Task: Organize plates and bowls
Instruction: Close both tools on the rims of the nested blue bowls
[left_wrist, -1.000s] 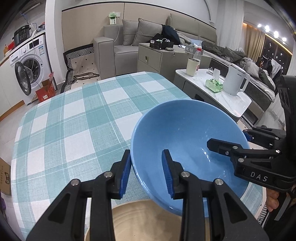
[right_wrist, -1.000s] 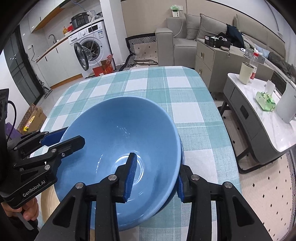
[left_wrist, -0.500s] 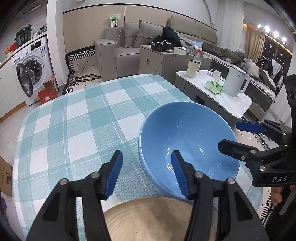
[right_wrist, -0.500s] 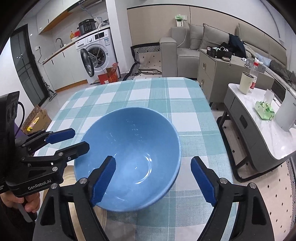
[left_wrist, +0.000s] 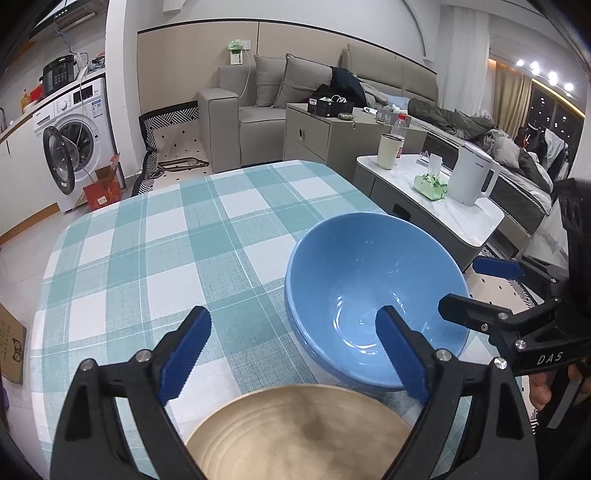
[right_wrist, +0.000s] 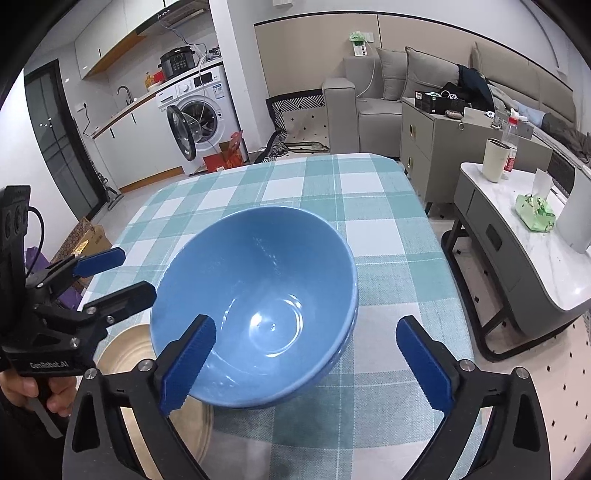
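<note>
A blue bowl (left_wrist: 369, 273) (right_wrist: 258, 280) sits level on the checked table (left_wrist: 147, 258) (right_wrist: 369, 221), nested in a second blue bowl whose rim shows just below it. My left gripper (left_wrist: 291, 325) (right_wrist: 125, 275) is at the bowl's left side, jaws opening; the rim lies between its fingers, and the pads stand clear of it. My right gripper (right_wrist: 306, 332) (left_wrist: 476, 286) is at the near right side, jaws opening wide, its pads also off the rim. A beige plate (left_wrist: 295, 428) (right_wrist: 125, 354) lies at the table's front edge, beside the bowls.
A marble side table (left_wrist: 476, 218) stands close to the table's right edge, carrying a white kettle (left_wrist: 472, 177), a cup (left_wrist: 388, 151) and a green tissue pack (left_wrist: 430, 184). Beyond the far edge are a sofa (left_wrist: 258, 99) and a washing machine (left_wrist: 74, 129).
Both grippers let go of the bowl's rim and spread open. The bowl went from tilted and lifted to resting level in the lower bowl. Both grippers drew back slightly.
</note>
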